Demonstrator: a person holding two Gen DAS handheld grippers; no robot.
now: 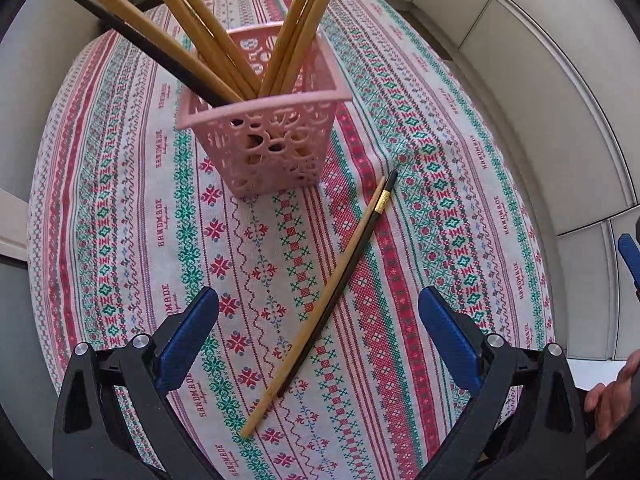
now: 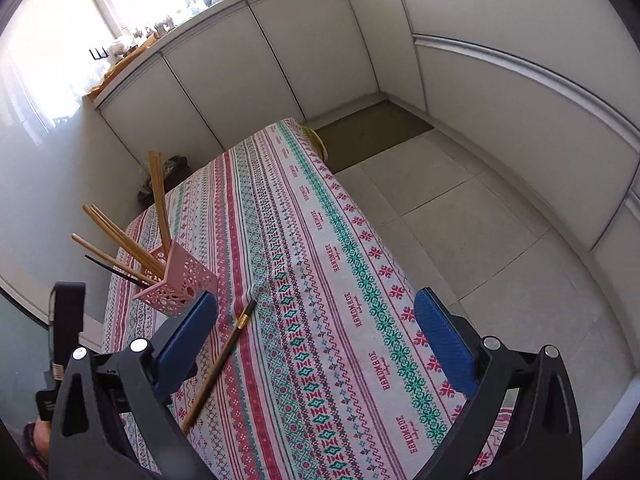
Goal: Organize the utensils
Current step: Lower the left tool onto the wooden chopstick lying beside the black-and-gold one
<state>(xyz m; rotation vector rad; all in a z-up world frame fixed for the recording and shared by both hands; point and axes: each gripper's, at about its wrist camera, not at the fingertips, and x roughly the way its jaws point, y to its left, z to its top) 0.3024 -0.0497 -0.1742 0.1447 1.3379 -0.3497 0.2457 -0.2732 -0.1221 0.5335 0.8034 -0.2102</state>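
Two loose chopsticks, a bamboo chopstick (image 1: 316, 308) and a black chopstick (image 1: 340, 276), lie side by side and touching on the cloth-covered worktop (image 1: 120, 216), just this side of the pink holder (image 1: 264, 136) that already carries the rest. Their long axis runs diagonally, from near-left to far-right toward the holder, and passes between the fingers of the left gripper (image 1: 318, 320), which hangs spread and empty right above them. The right gripper (image 2: 316, 328) is also spread and empty, with the pair off toward its left finger, so the left looks the nearer; a pinch across the sticks would likely need some wrist turn
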